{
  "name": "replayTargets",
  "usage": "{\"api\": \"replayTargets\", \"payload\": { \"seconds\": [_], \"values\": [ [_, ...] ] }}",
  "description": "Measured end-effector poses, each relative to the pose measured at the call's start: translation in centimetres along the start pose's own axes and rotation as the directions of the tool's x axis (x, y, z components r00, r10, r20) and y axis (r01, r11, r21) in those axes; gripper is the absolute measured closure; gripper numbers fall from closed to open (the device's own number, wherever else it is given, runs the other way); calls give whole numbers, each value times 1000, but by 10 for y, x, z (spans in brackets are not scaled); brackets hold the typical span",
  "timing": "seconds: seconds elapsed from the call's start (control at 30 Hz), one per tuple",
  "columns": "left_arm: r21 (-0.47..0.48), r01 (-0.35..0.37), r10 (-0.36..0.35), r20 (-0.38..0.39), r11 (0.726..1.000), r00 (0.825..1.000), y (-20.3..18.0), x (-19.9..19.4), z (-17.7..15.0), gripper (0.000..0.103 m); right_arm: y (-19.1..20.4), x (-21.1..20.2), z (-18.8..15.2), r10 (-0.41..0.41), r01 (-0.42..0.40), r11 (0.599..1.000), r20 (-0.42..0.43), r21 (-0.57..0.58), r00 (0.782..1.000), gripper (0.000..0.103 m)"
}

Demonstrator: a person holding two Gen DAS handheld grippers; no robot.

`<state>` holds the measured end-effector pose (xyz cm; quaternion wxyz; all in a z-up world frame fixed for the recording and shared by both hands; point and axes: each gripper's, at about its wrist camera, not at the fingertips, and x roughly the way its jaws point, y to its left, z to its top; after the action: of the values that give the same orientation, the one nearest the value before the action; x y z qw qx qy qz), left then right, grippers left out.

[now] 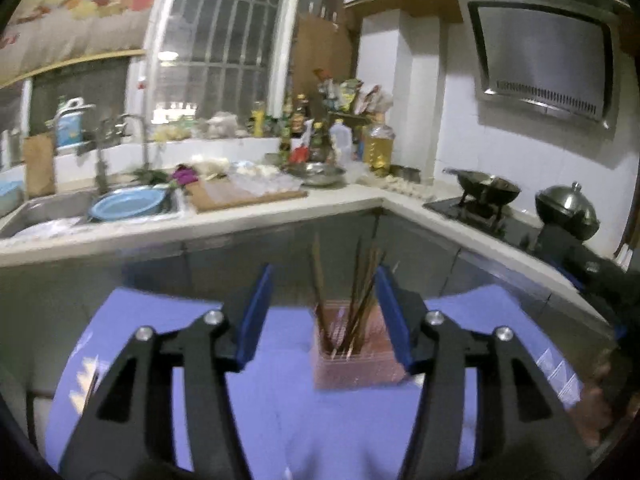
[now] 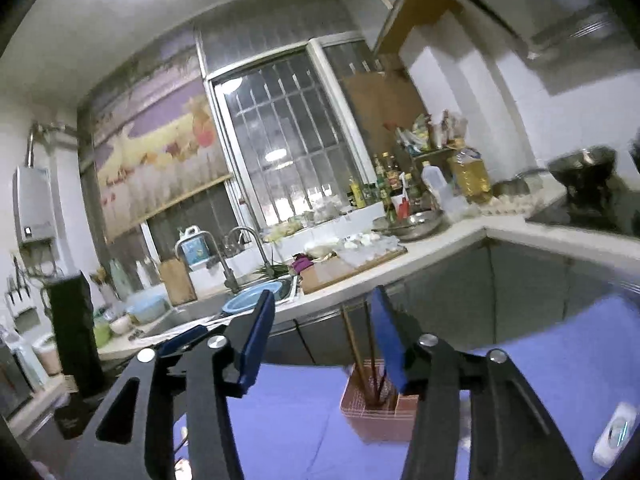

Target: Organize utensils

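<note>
**Both grippers released above the chopstick holder**

My left gripper (image 1: 324,304) fills the bottom of its view with its blue pads spread wide and nothing between them. The right gripper (image 2: 322,328) looks the same in its own view: jaws apart, gripping nothing.

The pink chopstick holder (image 1: 356,364) stands on the purple tablecloth (image 1: 280,420), low and just right of centre in the left wrist view, partly behind my right-hand blue pad (image 1: 394,320). A bunch of dark chopsticks (image 1: 360,300) stands in it, fanned out and leaning (the picture is blurred, so I cannot count them). In the right wrist view the holder (image 2: 376,416) sits at lower centre, its right side hidden by that gripper's right pad (image 2: 388,340), and the chopsticks (image 2: 354,344) rise up past the counter edge.

Behind the table runs the white kitchen counter (image 1: 280,220). At left of the left wrist view is the sink (image 1: 44,212) with a blue basin (image 1: 128,204) and a faucet (image 1: 136,136); a wooden cutting board (image 1: 240,196) lies at centre. A bottle of yellow oil (image 1: 378,148) stands near the corner. At right, a wok (image 1: 488,190) sits on the stove below the range hood (image 1: 544,68), and a barred window (image 1: 224,40) fills the upper middle. A white gadget (image 2: 614,434) lies on the cloth at the lower right of the right wrist view.
</note>
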<state>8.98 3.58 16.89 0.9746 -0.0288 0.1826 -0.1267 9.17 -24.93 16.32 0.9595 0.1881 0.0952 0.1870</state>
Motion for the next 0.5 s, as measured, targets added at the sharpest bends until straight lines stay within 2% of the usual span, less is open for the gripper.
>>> {"api": "replayTargets", "payload": {
  "seconds": [0.07, 0.13, 0.23, 0.3, 0.33, 0.43, 0.5],
  "values": [
    [4, -32, 32, -42, 999, 999, 0, -7, -31, 52, -6, -15, -29, -21, 23, 999, -40, 29, 999, 49],
    [30, -73, 76, -112, 997, 991, -4, -10, -67, 52, -16, -26, -69, -59, 71, 994, -134, 81, 989, 49],
    [68, -84, 95, -186, 994, 978, -12, -14, -108, 52, -34, -37, -123, -76, 135, 971, -280, 197, 957, 49],
    [109, -93, 114, -206, 990, 972, -19, -18, -126, 52, -36, -42, -144, -67, 153, 961, -343, 231, 937, 49],
    [123, -95, 120, -208, 988, 971, -23, -21, -131, 52, -35, -45, -151, -59, 153, 960, -366, 234, 929, 49],
    [145, -96, 126, -215, 985, 969, -29, -28, -140, 51, -28, -57, -152, -44, 138, 961, -362, 239, 931, 49],
    [142, -94, 122, -207, 985, 971, -31, -36, -141, 41, -18, -65, -144, -28, 115, 965, -345, 236, 938, 49]
  ]
}}
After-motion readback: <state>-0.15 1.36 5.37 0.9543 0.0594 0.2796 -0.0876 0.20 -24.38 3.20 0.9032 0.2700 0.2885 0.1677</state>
